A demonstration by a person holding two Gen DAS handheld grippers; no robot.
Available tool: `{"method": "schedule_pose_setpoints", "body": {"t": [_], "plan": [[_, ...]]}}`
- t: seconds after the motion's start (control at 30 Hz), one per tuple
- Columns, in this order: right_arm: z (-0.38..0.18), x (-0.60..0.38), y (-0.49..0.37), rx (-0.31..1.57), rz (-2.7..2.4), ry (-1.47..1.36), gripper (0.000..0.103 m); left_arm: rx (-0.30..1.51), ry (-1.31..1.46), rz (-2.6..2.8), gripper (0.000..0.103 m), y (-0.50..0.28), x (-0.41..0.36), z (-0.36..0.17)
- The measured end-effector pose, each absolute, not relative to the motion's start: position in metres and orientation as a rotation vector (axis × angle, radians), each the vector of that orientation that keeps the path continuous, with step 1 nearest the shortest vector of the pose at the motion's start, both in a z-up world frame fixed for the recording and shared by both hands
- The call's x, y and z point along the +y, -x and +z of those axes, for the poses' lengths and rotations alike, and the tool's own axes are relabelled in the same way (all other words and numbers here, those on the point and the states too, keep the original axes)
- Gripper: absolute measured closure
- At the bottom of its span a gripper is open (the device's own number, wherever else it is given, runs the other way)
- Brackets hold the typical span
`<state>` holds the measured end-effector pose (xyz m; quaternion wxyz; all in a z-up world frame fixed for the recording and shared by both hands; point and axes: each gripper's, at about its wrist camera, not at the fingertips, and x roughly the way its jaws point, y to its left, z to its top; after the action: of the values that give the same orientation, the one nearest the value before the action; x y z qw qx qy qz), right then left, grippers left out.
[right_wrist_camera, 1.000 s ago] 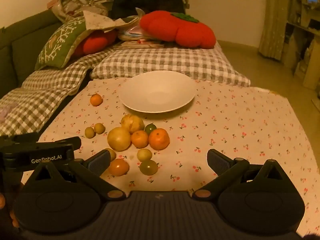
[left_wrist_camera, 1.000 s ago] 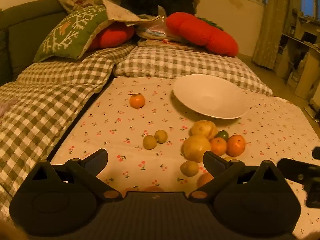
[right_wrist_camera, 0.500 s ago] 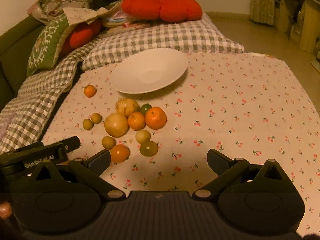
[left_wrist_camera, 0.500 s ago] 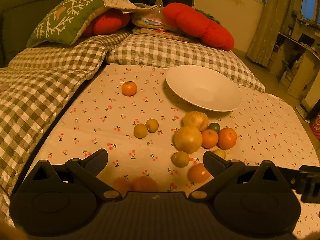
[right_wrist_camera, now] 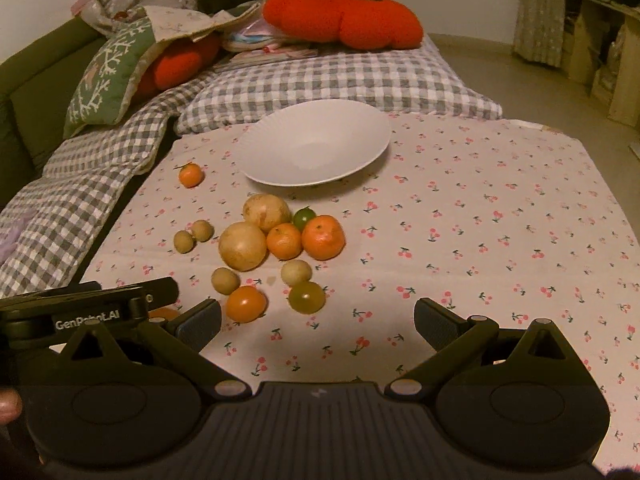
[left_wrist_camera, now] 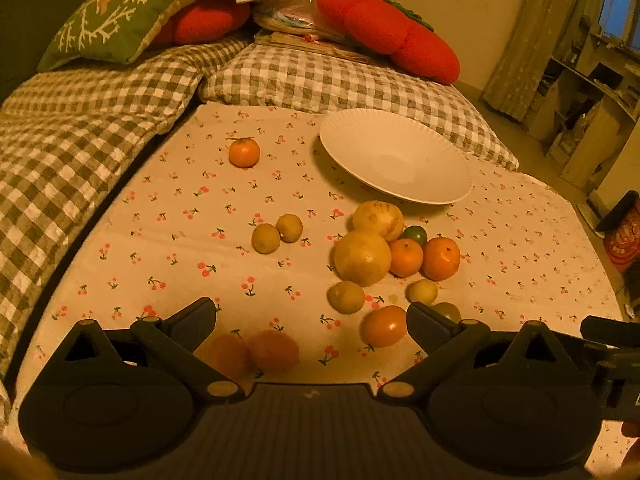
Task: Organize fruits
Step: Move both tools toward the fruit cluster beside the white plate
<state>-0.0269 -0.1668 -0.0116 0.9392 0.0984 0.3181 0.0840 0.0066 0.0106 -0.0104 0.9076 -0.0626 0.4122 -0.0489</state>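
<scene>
From the left wrist I read no writing. The white plate [left_wrist_camera: 394, 160] holds nothing; it sits at the far side of the cherry-print cloth [left_wrist_camera: 520, 248]. My left gripper [left_wrist_camera: 311, 320] has its jaws wide apart with nothing in them, low over the near edge of the cloth. Between the fingers lie two blurred orange fruits [left_wrist_camera: 256, 352], touching each other. An orange tomato [left_wrist_camera: 383, 326] sits just inside the right finger, with a green one [left_wrist_camera: 448, 311] half hidden behind that finger. Farther out is the main cluster: a big yellow fruit [left_wrist_camera: 362, 258] touching a second one [left_wrist_camera: 378, 218], two tangerines [left_wrist_camera: 424, 258], a lime [left_wrist_camera: 415, 235]. Two small yellow fruits [left_wrist_camera: 276, 234] sit apart to the left, and a lone tangerine [left_wrist_camera: 244, 153] lies near the plate's left.

From the right wrist, "GenRobot.AI" is printed on the left gripper's body [right_wrist_camera: 92, 314], which crosses the lower left corner; a letter or two is blocked. The plate [right_wrist_camera: 312, 148] is empty here too. My right gripper [right_wrist_camera: 317, 322] is spread fully, holding nothing, over bare cloth [right_wrist_camera: 480, 220]. All the fruit lies ahead and left of its jaws; nearest are the orange tomato [right_wrist_camera: 246, 304], just beside the left finger, and the green tomato [right_wrist_camera: 307, 297]. Checked cushions [right_wrist_camera: 340, 80] and a red plush [right_wrist_camera: 344, 18] lie beyond the plate.
</scene>
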Motion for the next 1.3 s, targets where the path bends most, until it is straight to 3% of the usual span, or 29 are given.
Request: {"method": "schedule_pose_setpoints", "body": {"t": [0.7, 0.93, 1.3], "plan": [[-0.009, -0.170, 0.027, 0.588, 0.125, -0.132, 0.003, 0.913, 0.256, -0.056, 0.010, -0.010, 0.033, -0.016], [-0.003, -0.179, 0.024, 0.540, 0.124, -0.157, 0.019, 0.904, 0.275, -0.031, 0.010, -0.011, 0.044, -0.014], [0.002, -0.180, 0.001, 0.529, 0.139, -0.168, 0.021, 0.901, 0.295, 0.008, 0.010, -0.029, 0.056, 0.003]]}}
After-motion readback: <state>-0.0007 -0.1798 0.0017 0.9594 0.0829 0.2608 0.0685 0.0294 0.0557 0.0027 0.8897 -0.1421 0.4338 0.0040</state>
